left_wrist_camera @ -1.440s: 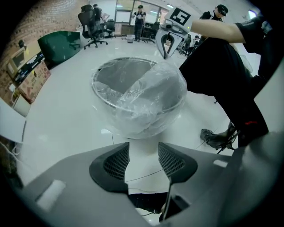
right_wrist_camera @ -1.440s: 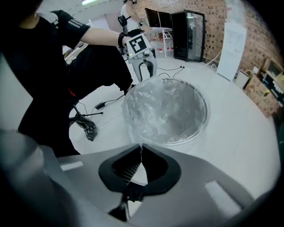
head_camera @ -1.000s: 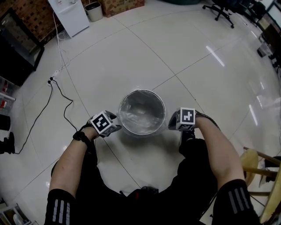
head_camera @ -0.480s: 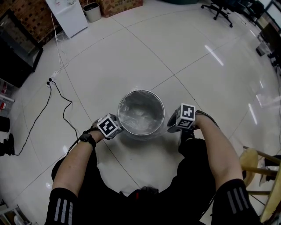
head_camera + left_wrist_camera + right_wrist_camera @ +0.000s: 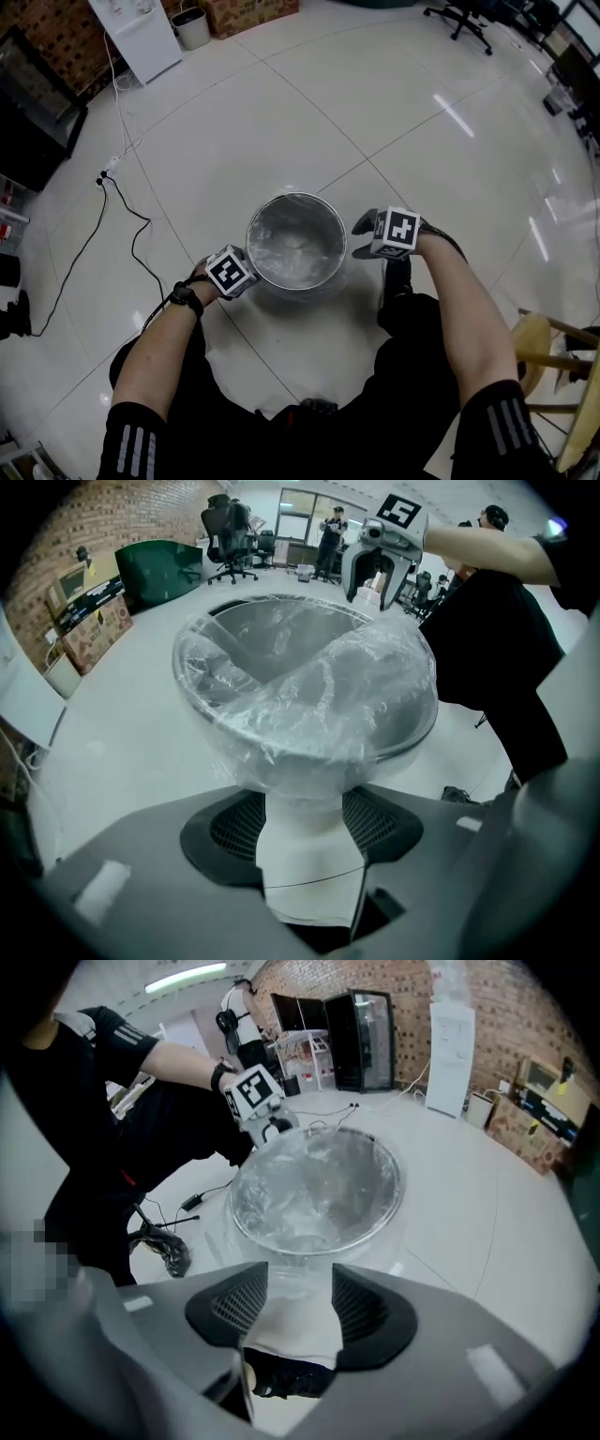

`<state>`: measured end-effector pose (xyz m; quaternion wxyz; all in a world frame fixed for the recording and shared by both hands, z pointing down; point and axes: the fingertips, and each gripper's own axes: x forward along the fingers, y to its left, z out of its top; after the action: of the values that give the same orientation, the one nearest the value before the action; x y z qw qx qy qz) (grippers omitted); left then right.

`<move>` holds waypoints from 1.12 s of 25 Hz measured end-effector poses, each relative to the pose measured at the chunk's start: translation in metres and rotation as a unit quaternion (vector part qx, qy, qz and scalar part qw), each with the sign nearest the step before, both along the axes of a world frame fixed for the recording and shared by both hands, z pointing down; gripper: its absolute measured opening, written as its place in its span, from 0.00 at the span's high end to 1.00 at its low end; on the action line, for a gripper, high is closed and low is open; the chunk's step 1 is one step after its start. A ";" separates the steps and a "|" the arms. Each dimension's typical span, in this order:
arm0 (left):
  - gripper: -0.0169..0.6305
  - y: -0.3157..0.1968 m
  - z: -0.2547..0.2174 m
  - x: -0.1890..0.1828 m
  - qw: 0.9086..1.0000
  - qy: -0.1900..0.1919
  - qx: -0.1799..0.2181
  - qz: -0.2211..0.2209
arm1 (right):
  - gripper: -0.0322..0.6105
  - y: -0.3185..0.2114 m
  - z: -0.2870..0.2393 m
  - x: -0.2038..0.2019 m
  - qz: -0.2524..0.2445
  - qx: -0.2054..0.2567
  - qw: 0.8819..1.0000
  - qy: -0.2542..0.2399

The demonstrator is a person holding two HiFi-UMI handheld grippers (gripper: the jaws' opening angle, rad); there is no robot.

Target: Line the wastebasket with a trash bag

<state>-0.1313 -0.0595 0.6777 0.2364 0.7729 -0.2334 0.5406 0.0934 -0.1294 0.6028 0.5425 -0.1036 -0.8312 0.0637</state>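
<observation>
The wastebasket (image 5: 249, 246), lined with the trash bag (image 5: 298, 246), is set on the floor (image 5: 234, 122) between the grippers. The left gripper (image 5: 249, 276) is held with jaws wide and empty; the jaws of the right gripper (image 5: 361, 236) have just been opened, with nothing gripped.

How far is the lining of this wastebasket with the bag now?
Done: the trash bag lines the wastebasket and folds over its rim. In hand: the right tongs have just been opening, nothing held between them; the left tongs stand open beside the rim. Left: perhaps only tidying the overhang and withdrawing.
</observation>
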 end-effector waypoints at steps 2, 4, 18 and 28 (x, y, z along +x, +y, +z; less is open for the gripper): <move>0.59 -0.002 0.000 0.003 1.000 -0.001 0.003 0.005 | 0.58 0.005 0.016 -0.001 0.000 -0.005 1.000 0.010; 0.59 -0.002 0.001 0.003 1.000 -0.003 0.001 0.008 | 0.57 0.005 0.026 -0.007 0.015 -0.011 1.000 0.003; 0.58 -0.029 0.022 -0.024 0.998 -0.031 0.024 -0.056 | 0.50 0.017 0.076 -0.014 0.075 -0.053 0.996 0.022; 0.59 -0.033 0.025 -0.046 0.995 -0.067 0.025 -0.068 | 0.51 0.021 0.057 0.005 0.028 -0.056 0.997 0.044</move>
<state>-0.1773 -0.0929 0.7027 0.2368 0.7232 -0.3145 0.5674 0.0984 -0.1087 0.6597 0.5701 -0.1072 -0.8041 0.1300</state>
